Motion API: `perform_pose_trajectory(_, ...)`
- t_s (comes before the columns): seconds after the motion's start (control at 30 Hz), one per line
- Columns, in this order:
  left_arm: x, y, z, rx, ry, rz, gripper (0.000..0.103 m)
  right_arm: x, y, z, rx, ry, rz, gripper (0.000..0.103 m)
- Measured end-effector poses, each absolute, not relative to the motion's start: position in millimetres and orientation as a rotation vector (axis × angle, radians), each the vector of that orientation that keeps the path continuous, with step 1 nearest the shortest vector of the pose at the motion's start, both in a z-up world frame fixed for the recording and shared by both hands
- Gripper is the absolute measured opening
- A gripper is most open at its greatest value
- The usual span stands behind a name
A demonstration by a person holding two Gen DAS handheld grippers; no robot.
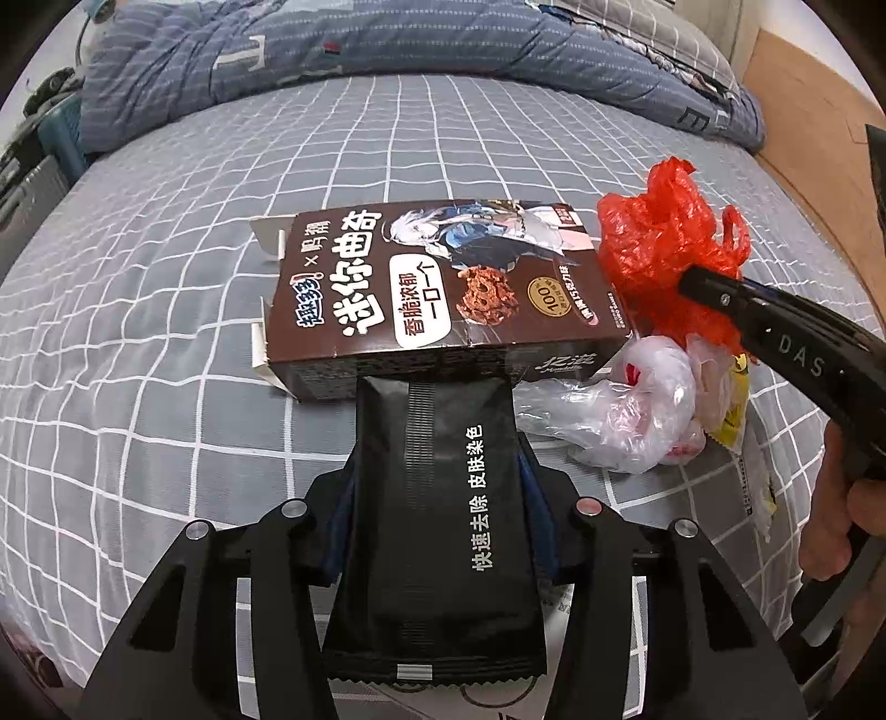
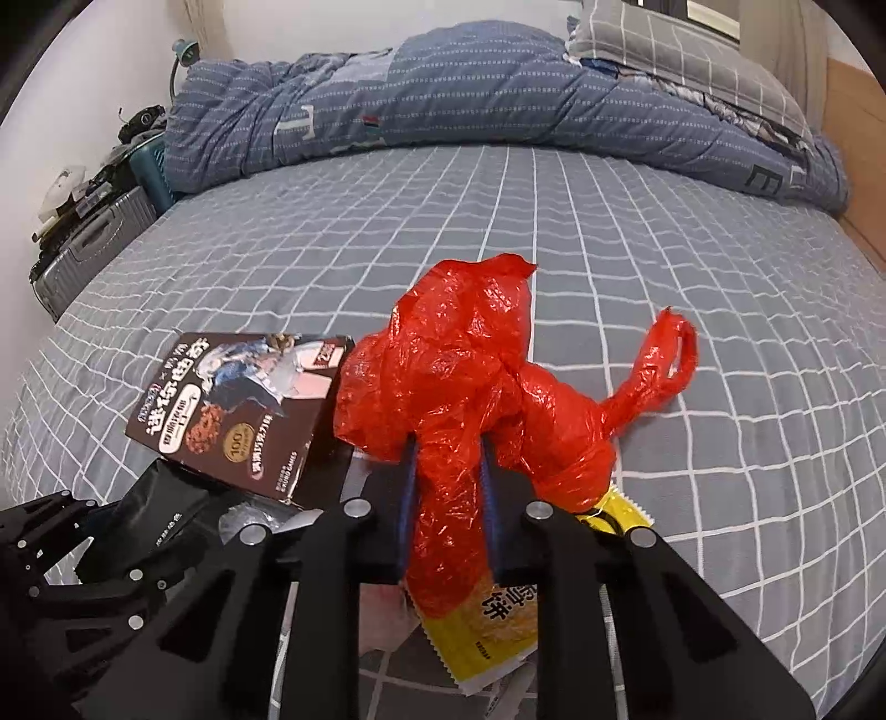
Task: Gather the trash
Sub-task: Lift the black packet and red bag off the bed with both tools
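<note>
One box point(image 1: 437, 288), two bags point(image 1: 664, 249), perhaps two wrappers point(image 1: 437, 526).

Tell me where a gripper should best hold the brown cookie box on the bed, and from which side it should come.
Probably the open flap end of the brown cookie box, approached from the left side. The box lies flat on the bed sheet, its flaps stick out there, and that end is free; the black sachet and red plastic bag crowd the other sides.

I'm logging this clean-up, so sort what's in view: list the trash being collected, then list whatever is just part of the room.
Trash:
- black packet, in left gripper
- red plastic bag, in right gripper
- brown cookie box
- clear plastic bag
- yellow wrapper

Room:
- bedsheet
- blue quilt
- pillow
- suitcase
</note>
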State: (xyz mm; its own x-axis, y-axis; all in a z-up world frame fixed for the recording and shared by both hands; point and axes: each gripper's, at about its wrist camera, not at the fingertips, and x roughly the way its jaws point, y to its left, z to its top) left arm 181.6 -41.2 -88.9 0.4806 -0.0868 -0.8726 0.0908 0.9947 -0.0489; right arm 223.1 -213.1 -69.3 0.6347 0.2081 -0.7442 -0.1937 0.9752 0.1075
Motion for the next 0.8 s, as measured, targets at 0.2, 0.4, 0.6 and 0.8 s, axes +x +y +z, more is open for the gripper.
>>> perform_pose_trajectory(0.2,177.2,-34.5,-74.9,-0.015,1.027,-0.103,0.049,217.5,-216.0,-53.5,0.012,0.802,0.225,0.019)
perform_pose_trajectory(0.4,170.8,-27.8,-61.4,-0.024,0.991,-0.093,0.049,207.3,-213.7,-44.0,0.009,0.772,0.214,0.019)
perform_pose_trajectory(0.6,161.5,-23.8,-48.5,-0.04,0.958,-0.092,0.049,193.0,-207.8,-33.5,-0.013,0.735,0.205,0.019)
perform_pose_trajectory(0.8,154.7,-18.4,-40.9,-0.052,0.926,-0.078,0.049,179.9,-204.5,-25.2,-0.021,0.71,0.2,0.019)
